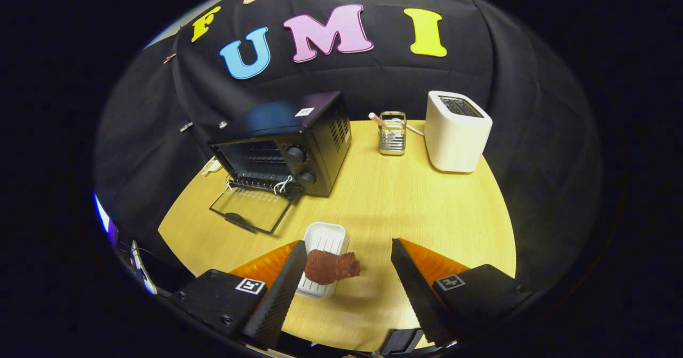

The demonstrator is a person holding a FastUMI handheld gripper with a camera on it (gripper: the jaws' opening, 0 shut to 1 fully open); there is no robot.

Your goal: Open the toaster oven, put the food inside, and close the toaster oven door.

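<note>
My two-finger tongs [347, 272] are spread wide and grip nothing. The dark red, ragged slab of food [331, 266] lies between the fingers, nearer my left one, resting half over the edge of a small white ribbed plastic tray [324, 240]. I cannot quite tell whether the left finger brushes the food or only stands just beside it; the right finger is plainly apart from it.

As I judge it, the first step is done: the black boxy toaster oven [288, 144] stands beyond the tray with its glass door [251, 211] folded down flat onto the table, the wire rack inside bare. Left for me are picking up the food, carrying it into the oven and swinging the door shut. So I am roughly a third along, poised for the grasp.

The surface is a light wooden table [405, 203] with a fine grain. Further back stand a small wire-and-glass holder [392, 134] with a stick in it and a white rounded pop-up toaster [458, 131], both well apart from the oven. Black cloth hangs behind as the booth wall.
</note>
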